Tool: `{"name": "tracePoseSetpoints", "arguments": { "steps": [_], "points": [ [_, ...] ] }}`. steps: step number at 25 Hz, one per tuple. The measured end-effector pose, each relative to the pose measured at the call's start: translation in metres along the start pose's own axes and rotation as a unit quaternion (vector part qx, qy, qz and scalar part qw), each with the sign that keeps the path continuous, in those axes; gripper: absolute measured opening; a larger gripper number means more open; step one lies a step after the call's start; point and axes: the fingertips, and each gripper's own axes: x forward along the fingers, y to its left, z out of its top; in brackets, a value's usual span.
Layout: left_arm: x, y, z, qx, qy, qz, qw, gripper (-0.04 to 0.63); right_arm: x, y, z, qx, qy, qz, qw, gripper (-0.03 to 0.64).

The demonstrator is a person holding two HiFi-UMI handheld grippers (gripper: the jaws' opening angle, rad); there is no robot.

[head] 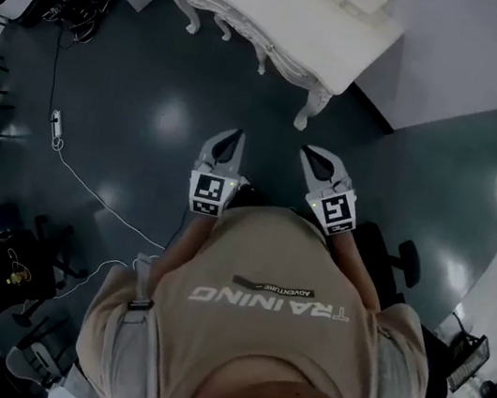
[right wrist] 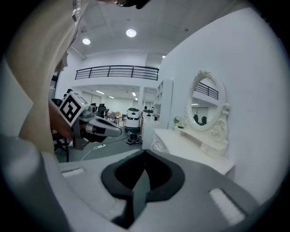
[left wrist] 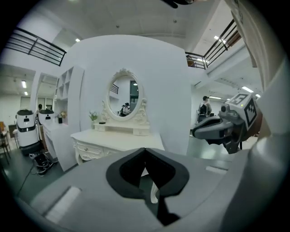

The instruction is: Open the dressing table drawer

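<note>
The white dressing table (head: 282,9) stands against a white partition at the top of the head view, its carved legs on the dark floor. In the left gripper view the table (left wrist: 118,138) carries an oval mirror (left wrist: 123,94), and its drawer front (left wrist: 88,149) is closed. My left gripper (head: 228,142) and right gripper (head: 323,164) hang side by side over the floor, short of the table and touching nothing. Both point toward it. The left gripper (left wrist: 146,152) is shut and empty. The right gripper (right wrist: 145,154) also has its jaws together with nothing between them.
A power strip with a white cable (head: 55,123) lies on the floor to the left. A black office chair (head: 399,263) stands by my right side. White shelving (left wrist: 68,90) and a wheeled white machine (left wrist: 27,124) stand left of the table.
</note>
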Motion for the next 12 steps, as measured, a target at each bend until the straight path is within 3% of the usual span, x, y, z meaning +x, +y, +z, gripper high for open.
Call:
{"name": "tracePoseSetpoints", "arguments": {
  "steps": [7,12],
  "points": [
    [0.035,0.078,0.002,-0.007,-0.006,-0.030,0.9995,0.008,0.075,-0.026,0.033,0.075,-0.027,-0.069,0.994,0.003],
    [0.052,0.099,-0.018,-0.046,0.012,-0.037,0.9982,0.008,0.109,-0.028,0.030,0.071,0.008,-0.052,0.996,0.003]
  ]
}}
